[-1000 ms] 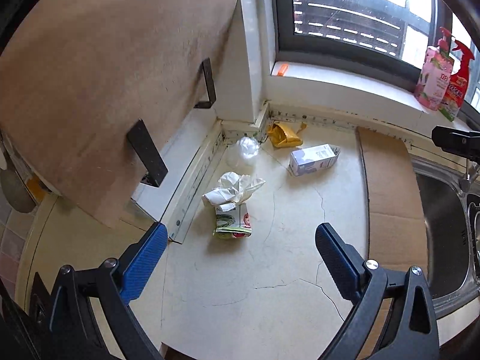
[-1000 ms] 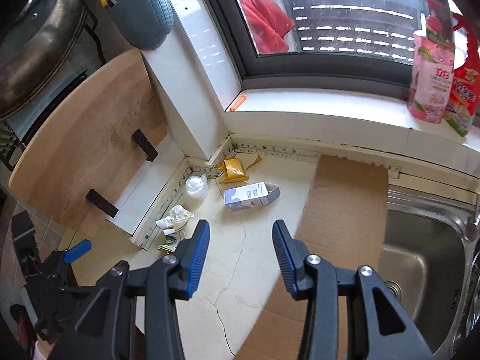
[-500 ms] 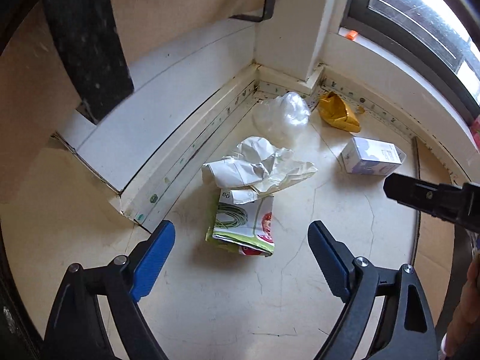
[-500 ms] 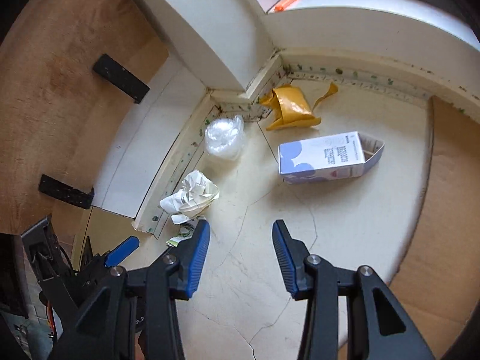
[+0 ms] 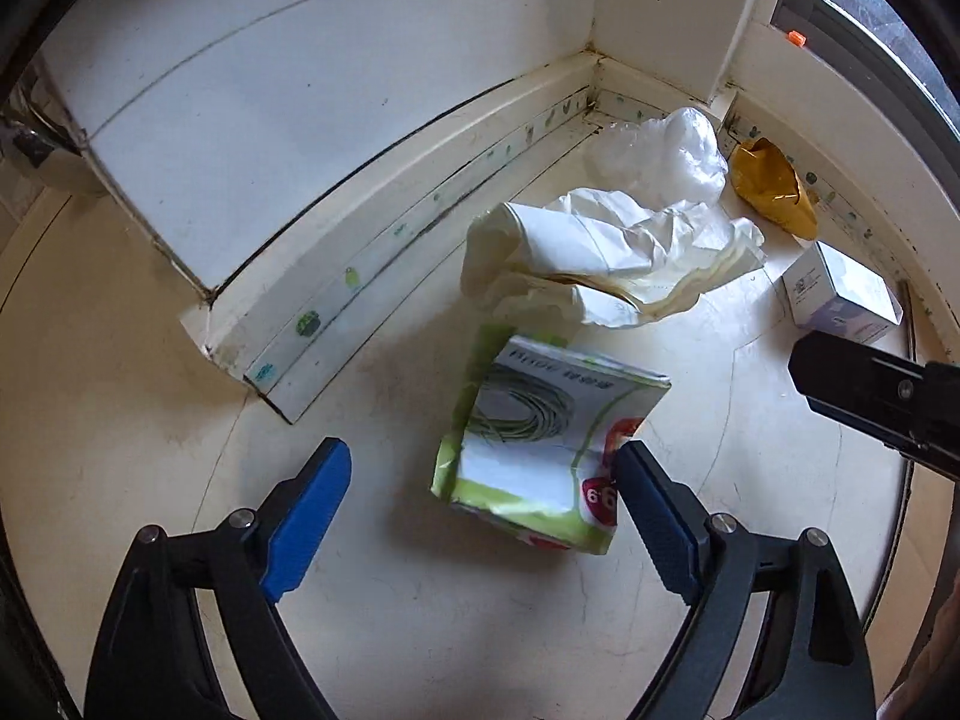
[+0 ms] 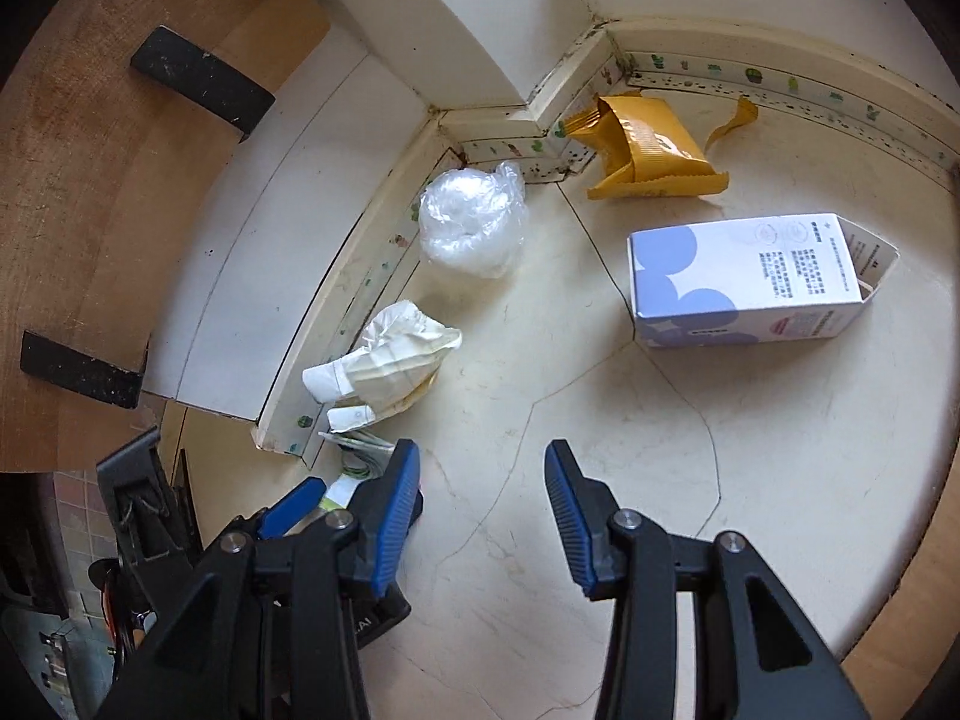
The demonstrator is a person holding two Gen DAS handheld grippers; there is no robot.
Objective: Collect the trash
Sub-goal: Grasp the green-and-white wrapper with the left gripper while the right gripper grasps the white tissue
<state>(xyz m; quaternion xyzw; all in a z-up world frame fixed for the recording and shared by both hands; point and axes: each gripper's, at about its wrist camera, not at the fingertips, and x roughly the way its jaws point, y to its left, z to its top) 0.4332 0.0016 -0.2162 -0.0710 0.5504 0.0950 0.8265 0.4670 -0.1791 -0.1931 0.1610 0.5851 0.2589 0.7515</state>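
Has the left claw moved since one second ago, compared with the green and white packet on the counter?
Yes. The left claw has come forward and down to the green and white packet, which now lies between its open fingers.

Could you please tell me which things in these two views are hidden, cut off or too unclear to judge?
- Green packet: in the right wrist view the left gripper and a finger of the right gripper hide most of it.
- Whether the left gripper touches the packet: unclear in the left wrist view.
- Carton: the right gripper's black body covers its near end in the left wrist view.
- Small print on the carton: too small.
- Crumpled paper: hides the packet's far end.
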